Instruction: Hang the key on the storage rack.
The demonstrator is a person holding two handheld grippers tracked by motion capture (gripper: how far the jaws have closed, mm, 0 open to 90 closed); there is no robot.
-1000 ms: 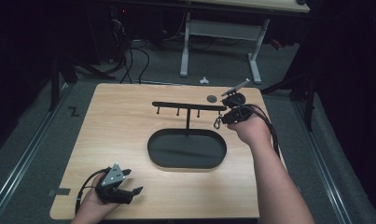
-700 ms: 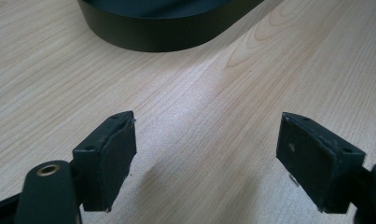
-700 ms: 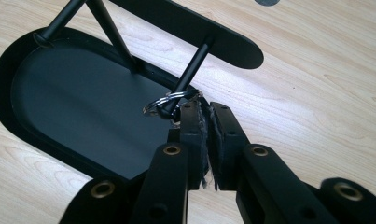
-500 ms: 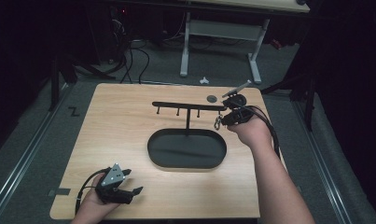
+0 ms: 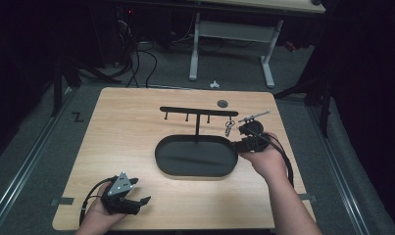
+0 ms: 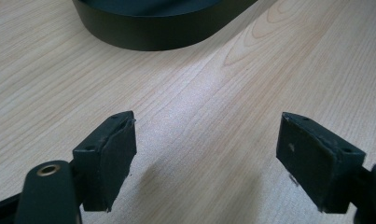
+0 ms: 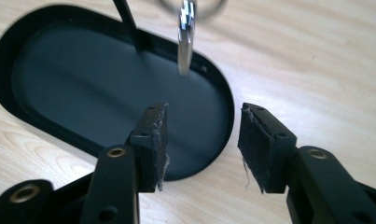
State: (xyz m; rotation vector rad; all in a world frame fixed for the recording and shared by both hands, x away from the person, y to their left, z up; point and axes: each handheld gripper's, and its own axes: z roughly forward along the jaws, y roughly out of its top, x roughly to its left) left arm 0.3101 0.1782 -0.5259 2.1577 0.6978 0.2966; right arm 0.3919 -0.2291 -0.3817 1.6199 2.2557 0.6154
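The right gripper [image 5: 248,138] has drawn back from the rack's hook toward the near edge of the table and sunk a little; its jaws, pinched a second ago, have just been opening and now stand apart with nothing between them. The keyring [image 5: 229,126] it left behind hangs from the hook at the right end of the black rack's crossbar [image 5: 197,111], above the right end of the oval tray [image 5: 195,156] that forms the rack's base. In the right gripper view the metal of the keyring [image 7: 185,32] dangles well ahead of the two pads [image 7: 158,140], clear of both, with the tray's rim [image 7: 225,116] below it.

The left gripper [image 5: 129,199] sits at the near left corner of the table [image 5: 126,127], where it was, its jaws spread wide over bare wood [image 6: 199,130] and holding nothing.

So the hanging step looks done and this is the let-go and retreat. To my eye the next move calls for backing the right hand straight off toward the near edge, keeping the open jaws clear of the ring so it is not knocked off its hook, then setting the gripper down to rest.
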